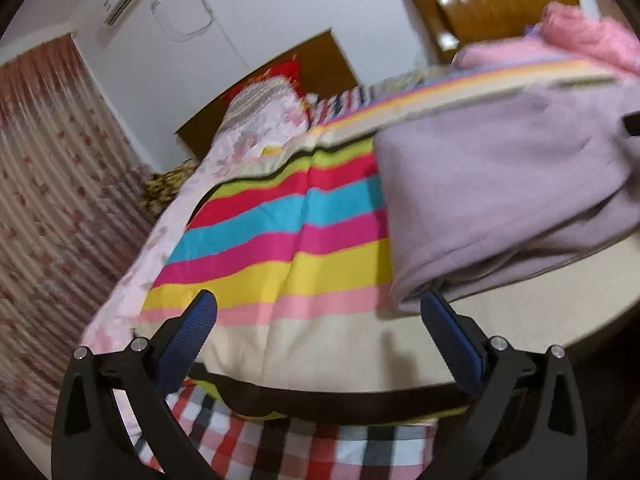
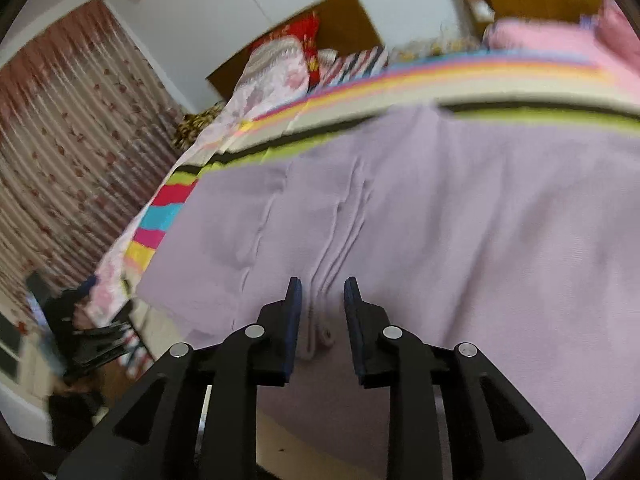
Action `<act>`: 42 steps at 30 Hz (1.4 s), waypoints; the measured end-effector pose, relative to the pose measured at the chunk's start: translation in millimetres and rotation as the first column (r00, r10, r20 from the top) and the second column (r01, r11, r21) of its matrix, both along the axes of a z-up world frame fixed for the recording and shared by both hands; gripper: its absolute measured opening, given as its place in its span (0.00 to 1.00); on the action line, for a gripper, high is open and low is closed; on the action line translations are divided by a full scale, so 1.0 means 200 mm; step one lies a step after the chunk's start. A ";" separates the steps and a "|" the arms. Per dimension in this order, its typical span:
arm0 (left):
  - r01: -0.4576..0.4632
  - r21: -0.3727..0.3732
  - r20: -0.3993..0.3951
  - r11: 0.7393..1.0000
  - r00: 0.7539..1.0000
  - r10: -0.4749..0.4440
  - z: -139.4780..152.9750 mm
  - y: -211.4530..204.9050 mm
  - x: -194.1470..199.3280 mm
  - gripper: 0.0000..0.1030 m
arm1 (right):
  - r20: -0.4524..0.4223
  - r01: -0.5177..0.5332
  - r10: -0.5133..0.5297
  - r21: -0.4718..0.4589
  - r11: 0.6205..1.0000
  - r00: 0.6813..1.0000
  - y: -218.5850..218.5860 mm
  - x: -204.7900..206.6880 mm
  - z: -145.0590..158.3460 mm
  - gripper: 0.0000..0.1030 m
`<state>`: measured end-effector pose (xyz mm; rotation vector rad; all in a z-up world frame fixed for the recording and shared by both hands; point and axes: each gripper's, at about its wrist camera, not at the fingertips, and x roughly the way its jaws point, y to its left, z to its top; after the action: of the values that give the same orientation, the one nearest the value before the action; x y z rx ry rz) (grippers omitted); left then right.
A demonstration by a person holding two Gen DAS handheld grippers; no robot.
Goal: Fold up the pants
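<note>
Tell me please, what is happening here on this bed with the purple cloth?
A person is folding lilac pants on a striped blanket, with tongs in each hand. The right tongs stand slightly open, a bunched ridge of the fabric between the pads, which do not press on it. The left tongs are wide open and empty, over the blanket beside the folded edge of the pants.
</note>
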<state>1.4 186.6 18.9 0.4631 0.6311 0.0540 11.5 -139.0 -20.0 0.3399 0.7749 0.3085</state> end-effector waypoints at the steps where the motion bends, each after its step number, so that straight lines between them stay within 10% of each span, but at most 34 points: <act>1: 0.019 -0.082 0.026 0.996 1.000 -0.017 0.08 0.03 -0.03 0.99 | 0.019 -0.003 0.003 -0.019 1.000 1.000 0.02 0.00 0.03 0.23; 6: 0.059 -0.419 0.123 0.906 0.992 -0.008 0.31 0.11 0.05 0.99 | 0.062 -0.110 0.115 -0.086 0.990 0.991 0.25 0.08 0.10 0.24; 9: 0.066 -0.549 0.054 0.833 0.998 -0.043 0.26 0.06 0.25 0.99 | 0.033 -0.174 0.182 -0.160 0.972 0.983 0.39 0.13 0.07 0.49; 14: 0.032 -0.646 -0.125 0.762 0.981 -0.147 0.00 -0.06 0.46 0.98 | -0.034 -0.224 0.225 -0.324 0.919 0.974 0.46 0.16 -0.07 0.52; 18: -0.025 -0.507 -0.220 0.861 0.970 -0.101 -0.22 -0.12 0.52 0.99 | -0.018 -0.241 0.248 -0.325 0.915 0.968 0.42 0.13 -0.09 0.52; 24: -0.087 -0.523 -0.207 0.848 0.978 -0.027 -0.11 -0.05 0.49 0.98 | -0.035 -0.250 0.251 -0.280 0.927 0.967 0.37 0.14 -0.06 0.52; 31: 0.104 -0.557 -0.038 0.824 0.988 -0.150 0.24 -0.24 0.56 0.98 | 0.051 -0.236 0.259 -0.271 0.933 0.965 0.36 0.30 0.14 0.57; 33: 0.128 -0.566 -0.075 0.814 0.976 -0.206 0.22 -0.32 0.67 0.98 | 0.019 -0.267 0.282 -0.266 0.926 0.959 0.39 0.40 0.12 0.57; 38: 0.021 -0.436 -0.223 0.900 0.966 -0.131 -0.06 -0.39 0.97 0.98 | -0.020 -0.255 0.264 -0.332 0.908 0.964 0.37 0.51 -0.06 0.61; 42: -0.060 -0.561 -0.247 0.826 0.964 -0.098 -0.14 -0.25 0.99 0.99 | -0.020 -0.258 0.264 -0.300 0.918 0.964 0.34 0.50 -0.06 0.61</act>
<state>198.9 136.4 -8.7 -0.1088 0.8693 -0.2175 112.4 -71.2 -32.3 -0.0568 0.8346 0.4377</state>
